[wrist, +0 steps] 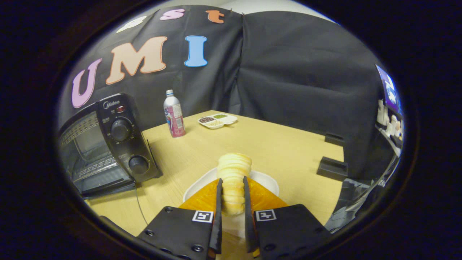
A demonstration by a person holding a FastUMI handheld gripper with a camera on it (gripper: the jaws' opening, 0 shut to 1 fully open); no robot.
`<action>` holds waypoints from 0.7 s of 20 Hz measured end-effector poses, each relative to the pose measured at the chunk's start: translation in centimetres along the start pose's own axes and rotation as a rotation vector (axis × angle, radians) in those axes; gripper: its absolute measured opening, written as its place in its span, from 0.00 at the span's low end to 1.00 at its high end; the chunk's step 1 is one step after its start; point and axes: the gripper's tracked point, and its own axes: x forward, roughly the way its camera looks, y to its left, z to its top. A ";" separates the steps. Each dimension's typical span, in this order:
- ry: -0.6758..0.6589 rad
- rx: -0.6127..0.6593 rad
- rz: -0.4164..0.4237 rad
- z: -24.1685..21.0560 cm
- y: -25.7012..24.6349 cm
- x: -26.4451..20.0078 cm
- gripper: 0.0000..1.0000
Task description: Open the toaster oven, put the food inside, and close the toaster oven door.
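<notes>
A pale, ridged roll of food [234, 173] stands between my fingers, and the gripper [232, 186] is shut on it, both dark fingers pressing its sides. Under it lies a white plate [267, 180] on the wooden table [288, 144]. The black toaster oven [108, 144] sits to the left of the fingers, its glass door dropped open and the wire rack inside showing. Two round knobs line its right panel.
A pink and white bottle [174, 114] stands beyond the oven on the table. Farther back lies a white divided dish [217, 120] of beans. Two black blocks [332, 168] rest near the table's right edge. A thin cable [139, 204] runs from the oven toward me.
</notes>
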 end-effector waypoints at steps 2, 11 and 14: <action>-0.035 -0.023 0.003 2.0 0.7 -1.9 0.28; -0.138 -0.025 0.097 7.4 8.6 -9.8 0.28; -0.104 0.047 0.184 6.6 12.2 -11.3 0.28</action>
